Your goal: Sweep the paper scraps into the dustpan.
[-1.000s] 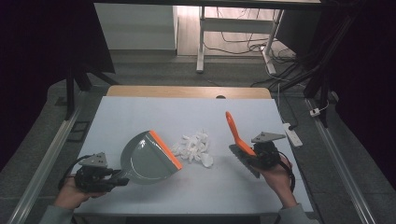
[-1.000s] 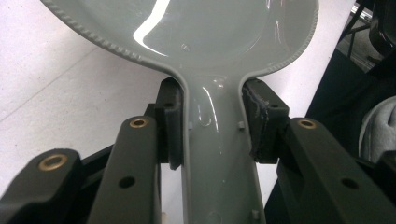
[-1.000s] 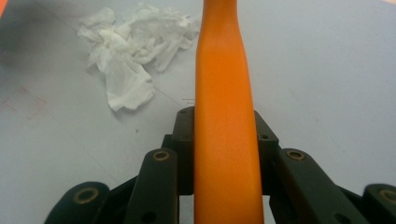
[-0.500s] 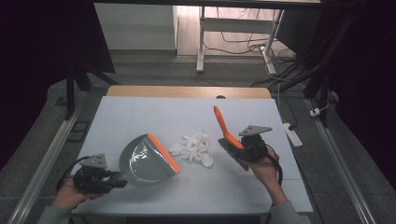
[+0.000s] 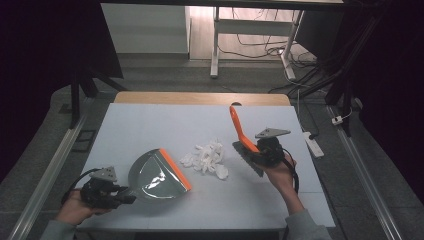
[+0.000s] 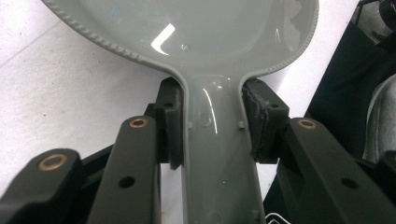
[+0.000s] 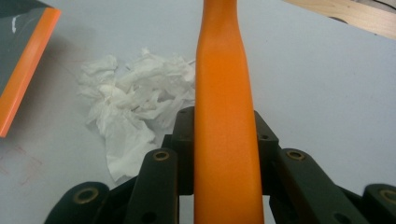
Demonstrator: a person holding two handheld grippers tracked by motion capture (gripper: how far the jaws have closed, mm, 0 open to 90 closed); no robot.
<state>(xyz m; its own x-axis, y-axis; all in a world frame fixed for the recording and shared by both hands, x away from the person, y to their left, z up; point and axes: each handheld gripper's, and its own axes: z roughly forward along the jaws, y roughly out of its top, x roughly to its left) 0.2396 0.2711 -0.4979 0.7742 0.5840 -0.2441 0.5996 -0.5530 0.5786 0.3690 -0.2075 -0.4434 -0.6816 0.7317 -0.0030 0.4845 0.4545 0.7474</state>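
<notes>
A pile of crumpled white tissue (image 5: 205, 157) lies mid-table, also seen in the right gripper view as tissue (image 7: 130, 102). To its left a grey dustpan (image 5: 155, 175) with an orange lip rests on the table, lip facing the pile. My left gripper (image 5: 107, 192) is shut on the dustpan's grey handle (image 6: 215, 140), one pad on each side. My right gripper (image 5: 267, 150) is shut on the orange handle (image 7: 224, 93) of a brush (image 5: 240, 130), whose dark head (image 5: 248, 159) sits just right of the tissue.
The white table surface (image 5: 150, 125) has a wooden far edge (image 5: 200, 98). A white power strip (image 5: 312, 142) lies off the right side. Beyond the table stand a desk frame (image 5: 215, 45) and cables on the floor.
My right gripper has carried the brush left and slightly farther away, closer to the tissue pile. The left gripper and dustpan have barely moved.
</notes>
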